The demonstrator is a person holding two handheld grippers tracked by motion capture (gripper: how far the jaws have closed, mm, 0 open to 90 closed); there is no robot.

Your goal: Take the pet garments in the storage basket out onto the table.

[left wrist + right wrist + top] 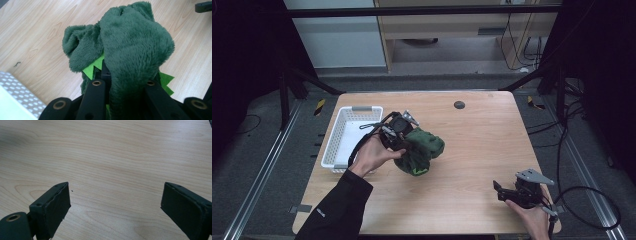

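A dark green plush toy (423, 149) with bright green felt spikes hangs just above the wooden table (482, 145), right of the basket. My left gripper (404, 145) is shut on it. In the left gripper view the plush toy (130, 45) bulges up between the two black jaws and covers their tips, with my left gripper (123, 83) clamped on its lower part. My right gripper (501, 192) rests near the table's front right corner. In its own view my right gripper (115, 205) is open, with bare wood between the pads.
A white perforated basket (343, 120) stands at the table's left edge, close to the left hand; its corner (17, 92) shows in the left gripper view. A small black disc (459, 104) sits near the far edge. Cables trail off the right side.
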